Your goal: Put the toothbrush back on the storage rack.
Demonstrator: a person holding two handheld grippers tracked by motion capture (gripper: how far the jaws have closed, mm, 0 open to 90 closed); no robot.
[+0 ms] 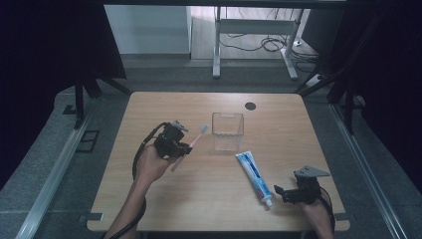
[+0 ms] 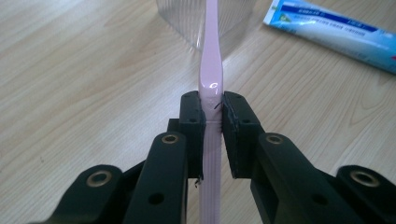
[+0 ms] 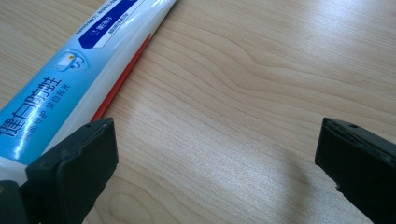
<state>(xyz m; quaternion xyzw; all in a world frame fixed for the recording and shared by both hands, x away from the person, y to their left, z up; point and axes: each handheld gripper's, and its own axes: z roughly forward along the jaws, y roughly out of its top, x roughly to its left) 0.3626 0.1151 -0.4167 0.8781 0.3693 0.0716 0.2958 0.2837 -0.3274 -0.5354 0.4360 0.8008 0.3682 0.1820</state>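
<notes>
A pink toothbrush (image 1: 191,143) is clamped in my left gripper (image 1: 171,141), left of table centre; its bristle end points toward a clear plastic cup (image 1: 227,130). In the left gripper view the jaws pinch the toothbrush (image 2: 210,70) handle, and the cup (image 2: 187,18) stands just beyond its tip. A blue and white toothpaste tube (image 1: 254,177) lies flat at the right front. My right gripper (image 1: 281,193) is open, low over the table just right of the tube's cap end. In the right gripper view the toothpaste tube (image 3: 70,79) runs past the left jaw, with bare wood between the jaws.
The wooden table (image 1: 164,199) has a round black grommet (image 1: 250,106) near its far edge. Beyond it a white desk frame (image 1: 254,30) stands on the floor with cables. Metal rails run along both sides of the table.
</notes>
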